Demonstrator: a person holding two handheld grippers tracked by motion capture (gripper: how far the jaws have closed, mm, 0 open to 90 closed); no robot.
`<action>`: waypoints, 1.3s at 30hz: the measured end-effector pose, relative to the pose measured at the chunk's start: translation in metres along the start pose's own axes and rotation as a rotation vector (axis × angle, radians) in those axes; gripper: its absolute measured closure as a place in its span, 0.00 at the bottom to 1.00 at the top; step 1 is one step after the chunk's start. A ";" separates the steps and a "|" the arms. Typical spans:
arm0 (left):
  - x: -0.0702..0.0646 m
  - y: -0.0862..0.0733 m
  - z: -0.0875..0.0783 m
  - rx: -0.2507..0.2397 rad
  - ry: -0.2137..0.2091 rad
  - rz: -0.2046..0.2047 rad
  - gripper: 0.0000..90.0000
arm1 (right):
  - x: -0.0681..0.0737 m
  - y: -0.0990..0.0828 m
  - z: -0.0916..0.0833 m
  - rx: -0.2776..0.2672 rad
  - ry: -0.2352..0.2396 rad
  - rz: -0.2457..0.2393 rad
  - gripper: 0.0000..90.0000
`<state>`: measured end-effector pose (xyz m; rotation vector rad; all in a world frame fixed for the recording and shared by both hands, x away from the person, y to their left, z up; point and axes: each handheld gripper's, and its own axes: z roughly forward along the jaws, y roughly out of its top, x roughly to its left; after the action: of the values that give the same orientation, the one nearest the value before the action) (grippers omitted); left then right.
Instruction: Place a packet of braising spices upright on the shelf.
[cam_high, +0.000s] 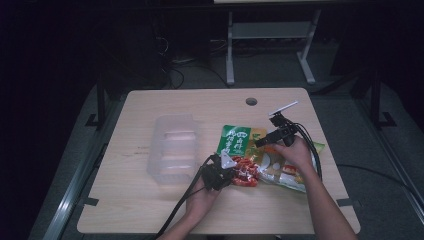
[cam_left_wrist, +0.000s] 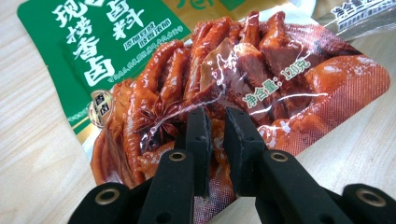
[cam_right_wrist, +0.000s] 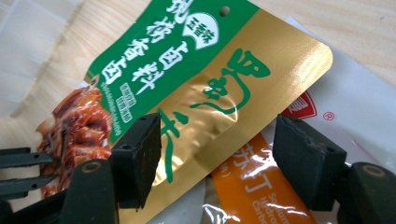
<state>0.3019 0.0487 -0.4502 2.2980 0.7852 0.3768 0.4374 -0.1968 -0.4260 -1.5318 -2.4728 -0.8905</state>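
A shiny green and red snack packet (cam_high: 239, 150) lies flat near the middle of the worktop (cam_high: 150, 210), a bit to the right. Its right part rests on top of a white packet (cam_high: 287, 172). A clear plastic tray (cam_high: 172, 150) sits just to the left of them.

The snack packet looks light, thin and floppy. The skin is smooth and glossy, so I think it could slip. It will likely bend and droop if lifted by one corner. The flat sealed edges look like the best spots to pinch.

The left claw (cam_left_wrist: 215, 135) is at the red bottom end of the packet, low in the left gripper view. Its two black jaws stand very close, with a thin gap left. They seem to press on the film, but I cannot tell if they really hold it. The left hand (cam_high: 202, 197) reaches up from the bottom of the high view.

The right claw (cam_right_wrist: 219, 154) is spread wide, holding nothing. It hangs over the gold top corner of the packet. The right hand (cam_high: 297, 152) grips it from the right side, and the forearm slants in from the lower right.
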 end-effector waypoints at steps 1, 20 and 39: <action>0.000 0.000 0.001 0.001 0.002 0.002 0.88 | -0.001 0.000 0.001 -0.003 0.003 0.005 0.36; -0.002 -0.002 0.006 0.020 0.013 0.048 0.90 | -0.003 0.001 0.014 0.007 0.090 0.055 0.44; -0.002 -0.005 0.009 0.026 0.005 0.055 0.88 | 0.006 0.002 0.031 0.068 0.331 0.043 0.97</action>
<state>0.3031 0.0457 -0.4602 2.3476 0.7340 0.3991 0.4428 -0.1756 -0.4481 -1.2902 -2.2045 -0.9543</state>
